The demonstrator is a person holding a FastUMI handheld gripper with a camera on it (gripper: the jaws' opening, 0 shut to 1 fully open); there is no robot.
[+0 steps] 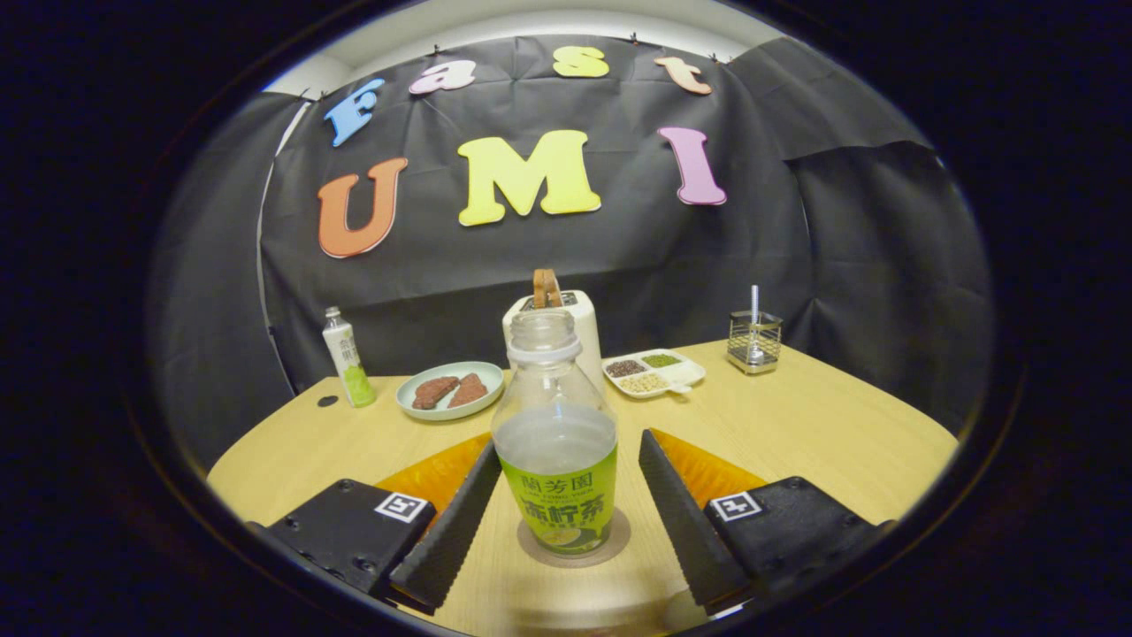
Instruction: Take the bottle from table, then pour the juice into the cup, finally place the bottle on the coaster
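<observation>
A clear uncapped bottle (557, 442) with a green label stands upright on a round brown coaster (616, 540) on the wooden table (796, 433). It holds pale liquid up to about its shoulder. My gripper (566, 482) is open, with one finger on each side of the bottle and a small gap between each finger and the label. Neither finger touches the bottle.
Beyond the bottle stand a white toaster (579, 323) with a slice in it, a pale green plate (448, 390) with two brown pieces, and a divided tray (654, 372) of grains. A small white bottle (348, 357) stands far left, a wire holder (754, 341) far right.
</observation>
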